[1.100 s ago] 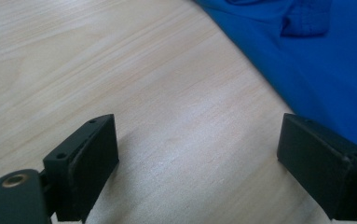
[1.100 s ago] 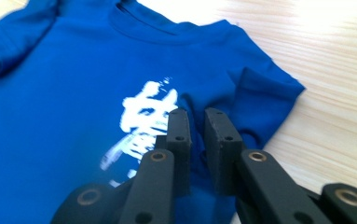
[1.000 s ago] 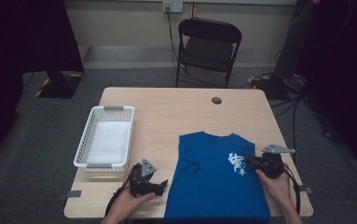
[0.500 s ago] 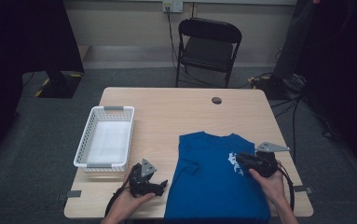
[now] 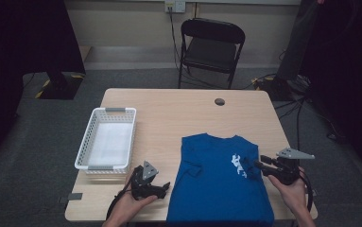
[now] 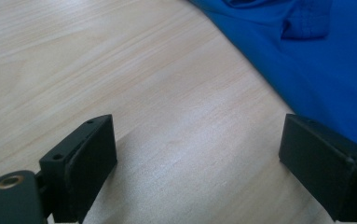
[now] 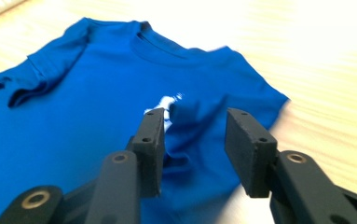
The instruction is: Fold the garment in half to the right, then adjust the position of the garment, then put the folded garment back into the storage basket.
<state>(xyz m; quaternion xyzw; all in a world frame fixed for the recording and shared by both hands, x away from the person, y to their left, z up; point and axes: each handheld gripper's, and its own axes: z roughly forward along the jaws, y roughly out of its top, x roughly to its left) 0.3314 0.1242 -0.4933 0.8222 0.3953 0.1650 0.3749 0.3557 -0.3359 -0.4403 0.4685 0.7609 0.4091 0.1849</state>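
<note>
The right gripper [image 5: 259, 163], jaws just opening with nothing pinched, hovers at the folded-in sleeve of the blue T-shirt [image 5: 216, 182], lower centre-right of the high view. That fold may spring back once released. The left gripper [image 5: 164, 188], spread wide on bare table [image 5: 178, 113], risks dragging the shirt's edge

A pale wooden table [image 5: 178, 118] fills the middle of the frame, standing on grey carpet [image 5: 37, 156]. Behind it, at the upper centre, a black folding chair [image 5: 209, 45] faces the table. A beige wall [image 5: 122, 23] runs along the top, with a white socket [image 5: 175, 5] and a cable hanging from it. Dark curtains [image 5: 22, 42] close off the upper left and the right. Cables [image 5: 306, 101] lie on the floor at the right. The light is dim.
</note>
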